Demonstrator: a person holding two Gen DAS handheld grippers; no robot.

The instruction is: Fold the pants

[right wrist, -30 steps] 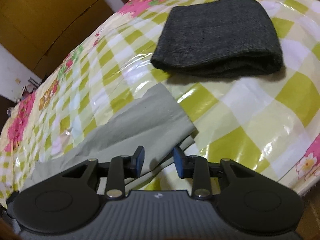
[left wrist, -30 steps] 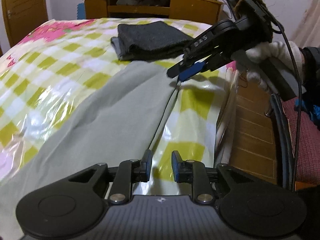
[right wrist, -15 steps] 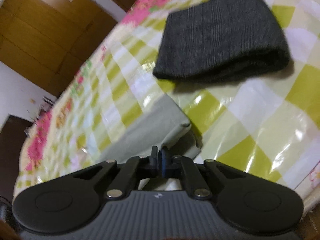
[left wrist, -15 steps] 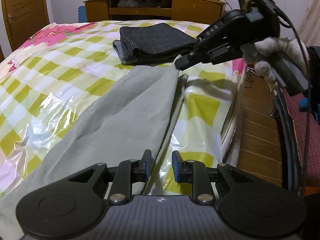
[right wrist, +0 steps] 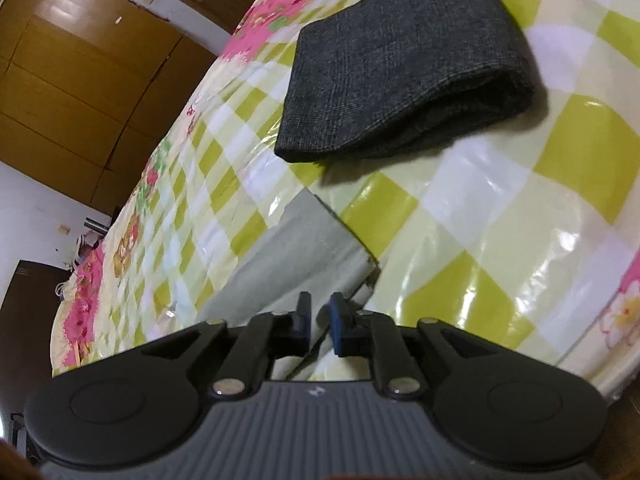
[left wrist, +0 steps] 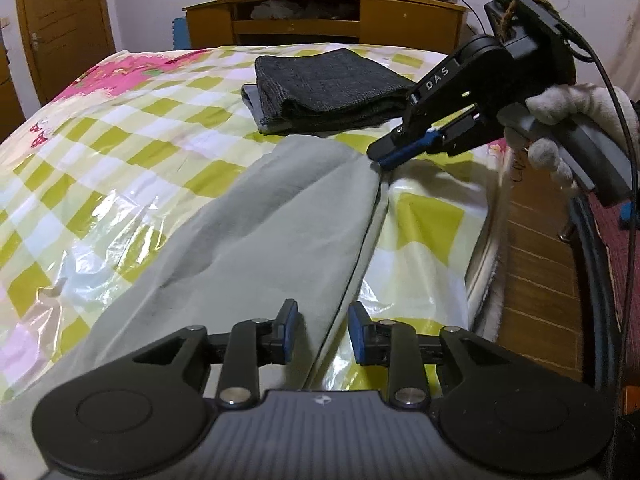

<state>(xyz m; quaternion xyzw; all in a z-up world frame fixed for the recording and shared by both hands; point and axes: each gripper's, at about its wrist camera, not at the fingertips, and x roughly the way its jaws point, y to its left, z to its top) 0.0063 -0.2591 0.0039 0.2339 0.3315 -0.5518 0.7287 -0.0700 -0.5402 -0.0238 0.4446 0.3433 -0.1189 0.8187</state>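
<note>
Grey-green pants (left wrist: 248,240) lie flat along the bed, their hem end (right wrist: 304,240) just short of a folded dark grey garment (left wrist: 328,92). My left gripper (left wrist: 322,332) hovers low over the pants' right edge. That edge runs between its blue pads, which stand apart from the cloth, and its jaws are opening. My right gripper (left wrist: 382,156), held by a white-gloved hand (left wrist: 568,120), is at the hem corner. In the right wrist view the right gripper (right wrist: 320,316) has a narrow gap with cloth showing under it. Its jaws are opening and do not press the hem.
The bed (left wrist: 120,140) has a glossy yellow-green checked cover with pink flowers. Its right edge (left wrist: 480,240) drops to a wooden floor (left wrist: 532,280). The dark garment (right wrist: 400,64) lies past the hem. A wooden cabinet (left wrist: 340,16) with clutter stands behind, and wardrobe doors (right wrist: 80,80) are at the left.
The right gripper closed on the hem corner, lifted and shifted it, then lowered it and parted its jaws. The left fingers stand slightly wider apart.
</note>
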